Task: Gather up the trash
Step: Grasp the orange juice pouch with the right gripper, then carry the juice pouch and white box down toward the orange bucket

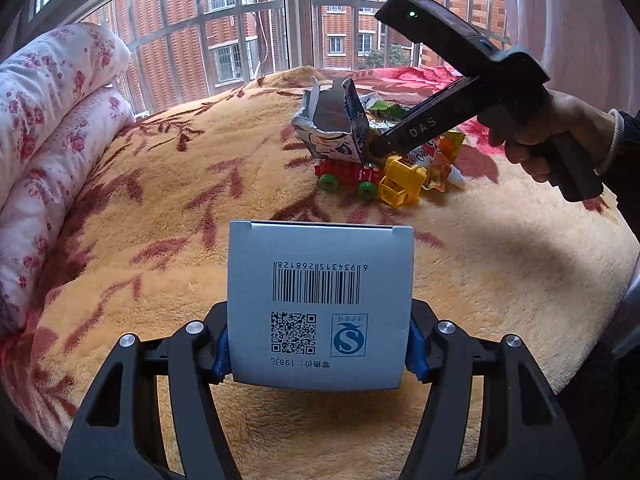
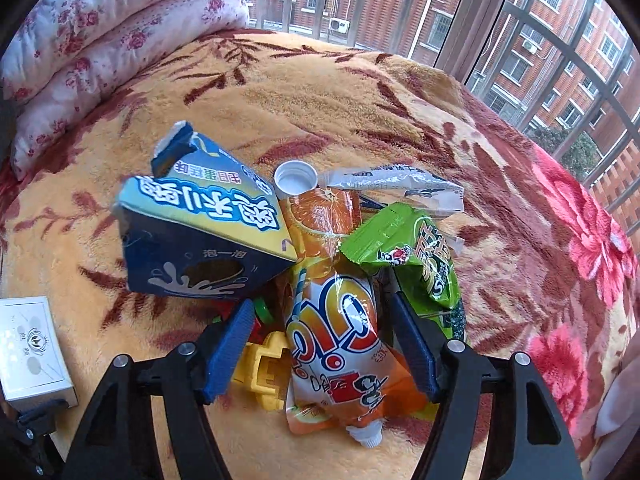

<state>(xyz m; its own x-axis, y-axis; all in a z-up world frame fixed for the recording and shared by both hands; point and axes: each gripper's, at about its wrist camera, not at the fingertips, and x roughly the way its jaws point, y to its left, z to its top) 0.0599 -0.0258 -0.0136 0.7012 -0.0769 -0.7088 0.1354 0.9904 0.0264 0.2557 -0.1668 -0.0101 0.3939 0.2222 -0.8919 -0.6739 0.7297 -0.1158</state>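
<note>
Left gripper point(image 1: 320, 354) is clamped on a grey box point(image 1: 320, 304), held above the blanket point(image 1: 140, 200) with open room ahead. Right gripper point(image 2: 320, 344) hangs over the trash pile, its blue pads point(image 2: 228, 348) spread around the orange drink pouch point(image 2: 340, 344), gaps both sides. A torn blue carton point(image 2: 200, 228) crowds the left pad; a green wrapper point(image 2: 412, 252) lies right. Rolled quilts point(image 1: 52, 120) line the blanket's far-left edge.
</note>
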